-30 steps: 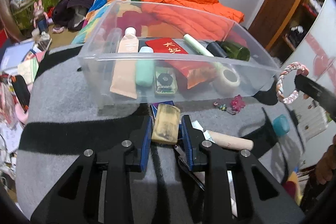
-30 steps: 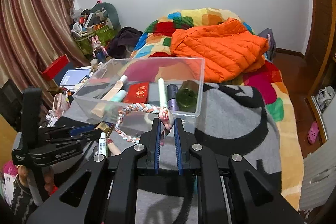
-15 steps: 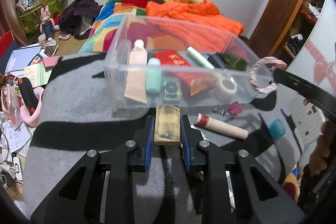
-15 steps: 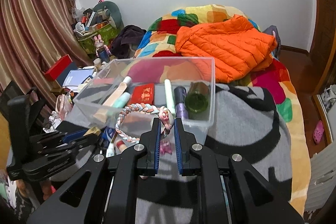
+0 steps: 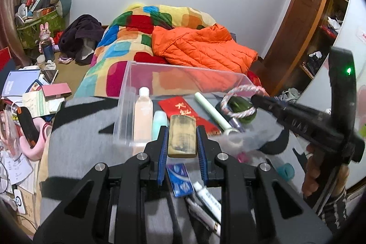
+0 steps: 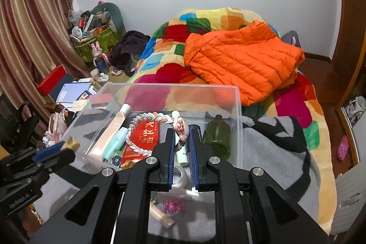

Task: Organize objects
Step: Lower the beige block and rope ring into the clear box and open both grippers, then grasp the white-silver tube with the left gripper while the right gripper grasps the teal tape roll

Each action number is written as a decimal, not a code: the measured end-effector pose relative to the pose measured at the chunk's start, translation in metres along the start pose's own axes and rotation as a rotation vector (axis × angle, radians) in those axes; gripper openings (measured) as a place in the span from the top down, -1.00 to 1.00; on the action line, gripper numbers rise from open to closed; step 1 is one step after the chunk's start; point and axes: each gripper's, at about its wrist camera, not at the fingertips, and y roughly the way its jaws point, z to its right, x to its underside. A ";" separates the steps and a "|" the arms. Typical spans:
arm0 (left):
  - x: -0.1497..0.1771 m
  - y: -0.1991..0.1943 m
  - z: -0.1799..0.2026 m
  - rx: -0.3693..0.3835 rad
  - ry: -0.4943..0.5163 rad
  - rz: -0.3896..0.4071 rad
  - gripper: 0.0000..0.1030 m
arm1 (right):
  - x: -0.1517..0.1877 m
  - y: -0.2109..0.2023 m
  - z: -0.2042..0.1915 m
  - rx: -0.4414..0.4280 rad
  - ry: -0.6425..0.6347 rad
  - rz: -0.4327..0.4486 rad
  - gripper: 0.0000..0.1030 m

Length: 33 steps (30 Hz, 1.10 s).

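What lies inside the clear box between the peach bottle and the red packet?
In the right wrist view, a mint tube lies between the peach bottle and the red packet in the clear box; the left wrist view agrees.

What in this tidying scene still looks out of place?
Several small things lie loose on the grey blanket outside the clear bin: a blue packet, white tubes, a teal cap.
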 end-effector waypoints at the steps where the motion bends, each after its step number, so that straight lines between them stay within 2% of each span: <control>1: -0.002 0.004 0.000 0.001 0.000 -0.005 0.54 | 0.000 0.003 -0.001 -0.002 -0.001 -0.008 0.78; 8: -0.009 0.039 0.000 -0.014 0.013 -0.067 0.54 | 0.006 0.022 -0.008 -0.002 -0.039 -0.060 0.78; 14: -0.007 0.040 0.006 -0.019 0.036 -0.063 0.54 | 0.010 0.029 -0.011 -0.009 -0.072 -0.102 0.78; 21: -0.004 0.019 0.012 -0.014 0.056 -0.037 0.53 | 0.014 0.016 -0.005 -0.012 -0.081 -0.096 0.43; 28: 0.011 -0.006 0.015 -0.009 0.058 -0.009 0.21 | 0.019 -0.017 0.002 -0.024 -0.087 -0.054 0.34; 33: 0.033 -0.008 0.012 -0.003 0.031 -0.057 0.11 | 0.027 -0.048 0.016 0.017 -0.081 0.006 0.06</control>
